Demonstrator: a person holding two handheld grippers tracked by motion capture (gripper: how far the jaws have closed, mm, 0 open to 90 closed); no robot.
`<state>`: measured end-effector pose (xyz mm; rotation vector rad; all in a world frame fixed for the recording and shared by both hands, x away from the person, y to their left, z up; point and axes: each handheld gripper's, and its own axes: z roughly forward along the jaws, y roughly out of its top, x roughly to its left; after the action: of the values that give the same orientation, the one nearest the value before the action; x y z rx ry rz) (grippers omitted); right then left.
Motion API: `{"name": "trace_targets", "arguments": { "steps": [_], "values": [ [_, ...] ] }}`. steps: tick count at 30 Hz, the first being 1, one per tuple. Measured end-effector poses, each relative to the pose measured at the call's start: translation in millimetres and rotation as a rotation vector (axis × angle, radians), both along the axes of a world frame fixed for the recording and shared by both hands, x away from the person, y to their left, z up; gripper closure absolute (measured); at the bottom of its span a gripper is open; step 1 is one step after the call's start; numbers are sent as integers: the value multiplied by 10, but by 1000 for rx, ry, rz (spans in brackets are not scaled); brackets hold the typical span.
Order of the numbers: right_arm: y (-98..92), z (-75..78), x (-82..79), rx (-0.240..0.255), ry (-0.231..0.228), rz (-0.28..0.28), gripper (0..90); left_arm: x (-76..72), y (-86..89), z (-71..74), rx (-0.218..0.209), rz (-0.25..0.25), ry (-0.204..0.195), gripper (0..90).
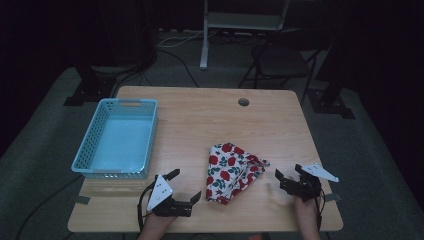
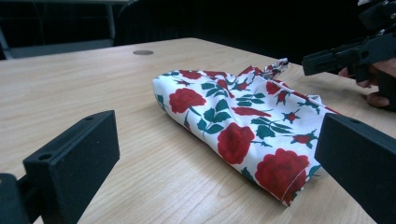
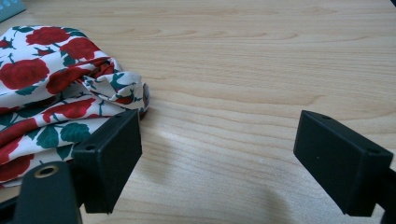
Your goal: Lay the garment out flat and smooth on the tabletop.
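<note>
— Where's the cloth?

— The folded white cotton cloth with red roses (image 1: 231,171) lies mid-counter, between my grippers.

— Holding anything?

— No. My left gripper (image 1: 186,185) and right gripper (image 1: 287,172) both gape wide, one flanking each side, probably so I can pinch its edges.

Cloth (image 1: 231,171) between both tools – basket (image 1: 118,137) well left, on the table (image 1: 210,115).

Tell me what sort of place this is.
Probably a dim lab or workshop set up for recording, not a home: a bare wooden table with a cable hole, cables across the carpeted floor, a folding chair and equipment stands behind it.
</note>
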<state>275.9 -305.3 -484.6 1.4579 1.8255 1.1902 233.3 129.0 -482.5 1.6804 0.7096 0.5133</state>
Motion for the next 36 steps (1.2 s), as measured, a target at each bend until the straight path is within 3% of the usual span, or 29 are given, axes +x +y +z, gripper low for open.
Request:
{"name": "trace_targets", "arguments": {
  "steps": [4, 6, 10, 13, 18, 24, 27, 30, 31, 32, 36],
  "values": [
    [-7, 0, 1, 6, 0, 1, 147, 16, -52, 20, 27, 6, 16, 6],
    [-8, 0, 1, 8, 1, 1, 147, 36, -88, 46, 14, -6, 32, 6],
    [-13, -1, 1, 13, 0, 1, 146, 85, -200, 139, 38, -25, 17, 6],
    [-14, -1, 1, 14, -1, 3, 147, 125, -275, 227, 29, -43, 17, 6],
    [-20, -2, 3, 18, 2, 6, 146, 158, -427, 359, 33, -97, 16, 7],
    [-21, -2, 4, 20, 2, 10, 147, 198, -691, 443, 58, -170, 57, 40],
    [-24, -2, 4, 22, 3, 11, 147, 168, -823, 462, 70, -173, 55, 43],
    [-25, -3, 6, 24, 3, 14, 147, 146, -948, 464, 121, -188, 53, 51],
    [-26, -3, 6, 25, 3, 15, 147, 152, -978, 454, 126, -211, 57, 93],
    [-27, -3, 5, 26, 3, 16, 147, 159, -1011, 441, 128, -222, 67, 150],
    [-30, -2, 5, 32, 4, 16, 147, 220, -1141, 385, 200, -226, 116, 158]
  ]
}}
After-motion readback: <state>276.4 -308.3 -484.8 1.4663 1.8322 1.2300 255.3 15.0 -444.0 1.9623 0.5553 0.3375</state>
